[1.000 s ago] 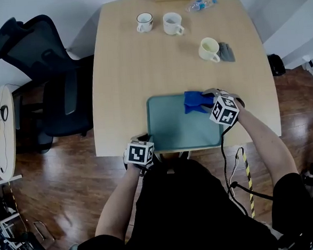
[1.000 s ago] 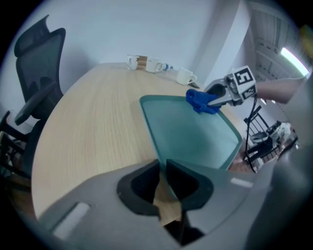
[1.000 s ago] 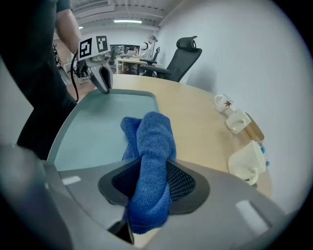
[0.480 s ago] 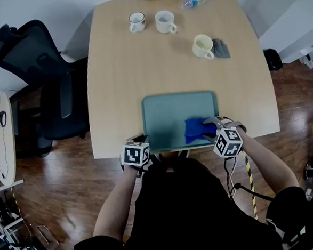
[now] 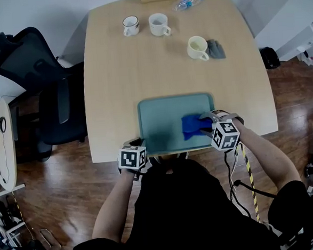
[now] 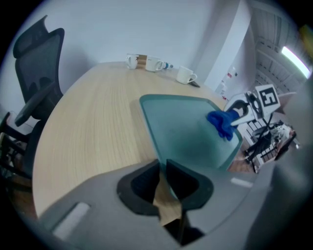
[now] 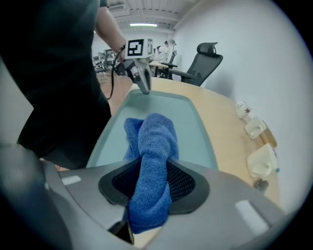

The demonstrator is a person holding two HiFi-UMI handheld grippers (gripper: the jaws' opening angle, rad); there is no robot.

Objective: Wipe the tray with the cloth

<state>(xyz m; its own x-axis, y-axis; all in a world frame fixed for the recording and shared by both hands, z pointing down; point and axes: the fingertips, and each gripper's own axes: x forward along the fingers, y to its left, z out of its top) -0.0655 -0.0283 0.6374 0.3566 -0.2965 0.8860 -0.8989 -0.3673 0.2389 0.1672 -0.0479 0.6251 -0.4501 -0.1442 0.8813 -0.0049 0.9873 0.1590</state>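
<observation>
A teal tray (image 5: 161,116) lies at the near edge of the wooden table (image 5: 116,82). My left gripper (image 5: 141,145) is shut on the tray's near left corner; in the left gripper view the rim (image 6: 152,128) runs between the jaws of the left gripper (image 6: 164,170). A bunched blue cloth (image 5: 193,126) rests on the right part of the tray, and my right gripper (image 5: 204,122) is shut on it. In the right gripper view the cloth (image 7: 150,146) fills the gap of the right gripper (image 7: 148,176), with the tray (image 7: 161,110) beyond it.
Two white mugs (image 5: 131,25) (image 5: 158,24) and a plastic bottle (image 5: 189,3) stand at the far edge. A cream cup (image 5: 197,47) sits by a grey object (image 5: 214,49) at far right. A black office chair (image 5: 36,87) is left of the table.
The right gripper dragged the cloth from the tray's far right corner toward the near edge, then slightly back. The left gripper kept its hold on the tray.
</observation>
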